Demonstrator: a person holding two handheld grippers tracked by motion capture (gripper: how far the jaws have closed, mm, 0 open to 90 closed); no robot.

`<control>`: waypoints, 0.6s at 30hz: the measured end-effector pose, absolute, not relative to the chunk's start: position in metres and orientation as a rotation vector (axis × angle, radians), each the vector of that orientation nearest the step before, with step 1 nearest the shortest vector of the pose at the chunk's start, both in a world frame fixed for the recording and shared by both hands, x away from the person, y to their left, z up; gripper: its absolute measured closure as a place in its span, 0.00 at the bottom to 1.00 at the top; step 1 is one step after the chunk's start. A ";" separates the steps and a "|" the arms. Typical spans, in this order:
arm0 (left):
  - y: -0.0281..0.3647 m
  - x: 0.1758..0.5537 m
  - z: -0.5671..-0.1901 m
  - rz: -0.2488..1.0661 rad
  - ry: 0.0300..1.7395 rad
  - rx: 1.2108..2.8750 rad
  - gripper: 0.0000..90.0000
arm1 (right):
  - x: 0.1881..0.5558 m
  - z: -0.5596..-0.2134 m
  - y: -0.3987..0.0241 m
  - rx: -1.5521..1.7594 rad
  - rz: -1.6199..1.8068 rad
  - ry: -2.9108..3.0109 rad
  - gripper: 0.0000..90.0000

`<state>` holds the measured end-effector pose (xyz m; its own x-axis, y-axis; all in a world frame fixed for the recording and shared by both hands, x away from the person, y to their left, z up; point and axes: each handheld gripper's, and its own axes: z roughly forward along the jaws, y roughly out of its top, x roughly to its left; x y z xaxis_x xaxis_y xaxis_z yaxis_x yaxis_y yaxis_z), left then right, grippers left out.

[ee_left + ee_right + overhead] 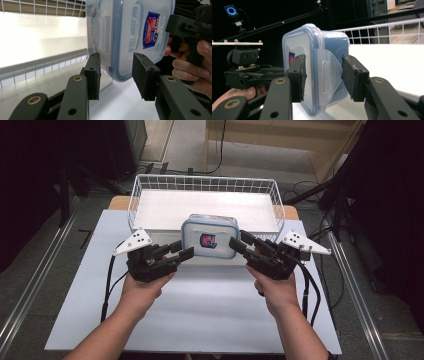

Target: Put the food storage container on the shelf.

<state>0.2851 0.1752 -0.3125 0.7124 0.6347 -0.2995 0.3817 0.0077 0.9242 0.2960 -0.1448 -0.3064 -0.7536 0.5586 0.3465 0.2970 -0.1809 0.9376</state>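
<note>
Bright overhead light washes out the white basket floor (205, 210) toward twelve o'clock, glaring in both gripper views. The surface (200, 310) is evenly lit, with soft shadows. Dark surroundings at three and nine o'clock; pictures slightly soft.

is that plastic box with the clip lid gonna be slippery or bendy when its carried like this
Probably stiff: the plastic box keeps its shape between the left hand-held gripper and the right hand-held gripper. Likely slippery, since its walls look smooth and glossy. Seemingly light, as nothing shows through its clear walls.
</note>
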 end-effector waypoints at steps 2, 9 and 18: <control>0.175 0.290 -0.308 0.231 0.843 1.608 0.66 | 0.300 -0.299 -0.145 1.001 2.032 1.884 0.63; 0.173 0.305 -0.293 0.253 0.856 1.618 0.67 | 0.317 -0.288 -0.145 1.005 2.016 1.898 0.62; 0.176 0.328 -0.285 0.194 0.899 1.625 0.67 | 0.342 -0.283 -0.144 1.073 2.028 1.910 0.62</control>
